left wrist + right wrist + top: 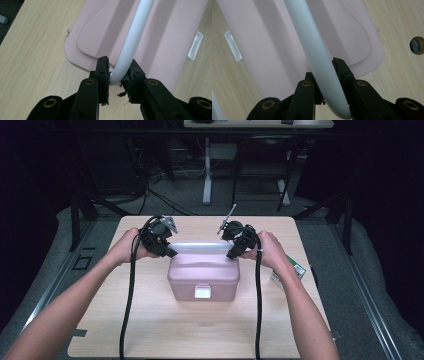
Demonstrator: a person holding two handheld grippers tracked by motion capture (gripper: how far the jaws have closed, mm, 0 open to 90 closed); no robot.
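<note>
A pink lidded box (202,275) sits mid-table, its white latch (202,292) facing the person. Its white handle (202,247) is raised over the lid. My left gripper (172,252) is shut on the handle's left end; in the left gripper view the pads pinch the curved handle (132,37) at my left gripper (119,72), above the box lid (162,37). My right gripper (231,254) is shut on the handle's right end; in the right gripper view the handle (312,42) runs between the jaws of my right gripper (325,72), over the lid (269,37).
The box rests on a light wooden table (150,320). A small green and white carton (295,270) lies near the table's right edge, behind the right forearm. A round hole (417,45) shows in the tabletop. Desk legs and cables stand beyond the far edge.
</note>
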